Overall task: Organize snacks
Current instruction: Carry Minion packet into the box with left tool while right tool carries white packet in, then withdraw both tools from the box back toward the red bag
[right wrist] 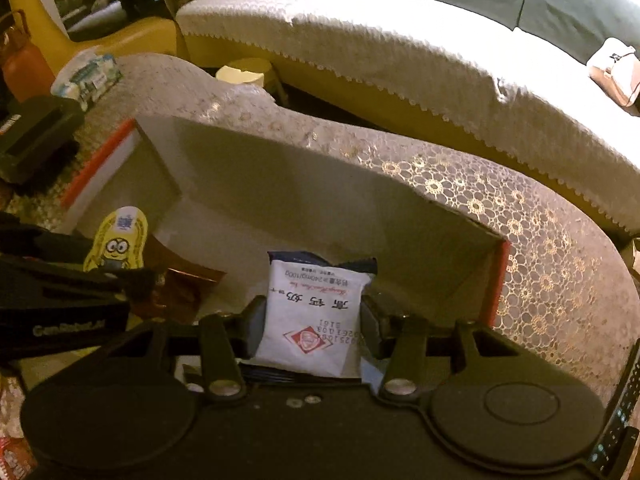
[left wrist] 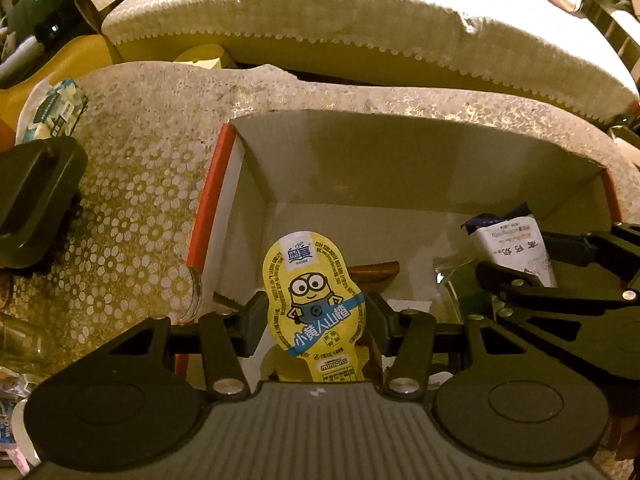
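- Yellow snack pack (left wrist: 314, 308) with a cartoon figure: clamped between the pads of the left hand-held gripper (left wrist: 316, 320), long axis pointing away from the palm and up in the wrist view, tip leaning out over the open box (left wrist: 248, 184).
- White snack pouch (right wrist: 314, 316) with red emblem and dark sealed ends: pinched at its sides by the right hand-held gripper (right wrist: 312, 324), long axis likewise running forward along the fingers, far end over the box floor.
- Both packs already above the box's inside; box lies straight ahead and below each gripper, so the coming move looks like a short lowering and release rather than a reach.
- Left pack nearer the red-edged left wall, white pouch nearer the right wall with its red edge; the two grippers side by side, close but apart.
- Brown wrapper (right wrist: 180, 284) lying on the box floor between the two packs, just behind the yellow one; likely a snack put away already.
- Jaws of both grippers partly closed, each narrowed to the width of its pack, nothing else touched.
- Box resting on the counter (left wrist: 132, 200) under a lace flower cloth; black case (left wrist: 36, 200) and a tissue pack (left wrist: 56, 108) off to the left, sofa (right wrist: 400, 52) beyond.
- Risk, as a guess: the upright yellow pack may tip onto the brown wrapper when let go.
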A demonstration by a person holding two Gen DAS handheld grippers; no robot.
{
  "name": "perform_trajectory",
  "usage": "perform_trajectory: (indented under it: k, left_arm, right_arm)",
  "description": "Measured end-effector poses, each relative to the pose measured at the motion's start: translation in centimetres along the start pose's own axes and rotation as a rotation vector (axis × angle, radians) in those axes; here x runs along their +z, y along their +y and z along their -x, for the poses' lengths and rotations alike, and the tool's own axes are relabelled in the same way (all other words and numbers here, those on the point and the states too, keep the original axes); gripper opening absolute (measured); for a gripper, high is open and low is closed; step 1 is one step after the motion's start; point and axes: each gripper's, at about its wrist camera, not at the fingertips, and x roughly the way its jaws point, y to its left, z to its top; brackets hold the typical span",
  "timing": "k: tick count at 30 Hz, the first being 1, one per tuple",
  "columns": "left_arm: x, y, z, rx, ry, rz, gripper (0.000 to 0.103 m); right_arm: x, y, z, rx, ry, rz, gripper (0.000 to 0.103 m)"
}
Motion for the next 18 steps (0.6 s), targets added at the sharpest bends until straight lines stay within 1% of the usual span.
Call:
perform_trajectory:
  k: [6,7,10,15,18]
  left_arm:
    - [0.2,0.1,0.0,-0.01,-0.003,0.021,0.053]
    - [0.2,0.2,0.1,-0.015,-0.006,0.026,0.057]
    - [0.0,0.4,0.9,-0.024,-0.026,0.034,0.061]
    - [-0.4,0.8,2.9,-0.038,-0.06,0.051,0.062]
    - [-0.8,0.3,4.5,-0.038,-0.085,0.041,0.062]
  right_arm:
    - [0.1,-0.4,0.0,0.017,-0.008,-0.019,0.048]
    - [0.1,-0.5,0.2,0.023,-0.011,-0.026,0.048]
    - [0.3,-0.8,1.2,0.026,-0.031,-0.039,0.049]
    - [0.3,-1.7,3.8,0.048,-0.072,-0.074,0.056]
    - [0.0,-2.0,5.3,0.057,-0.084,-0.088,0.058]
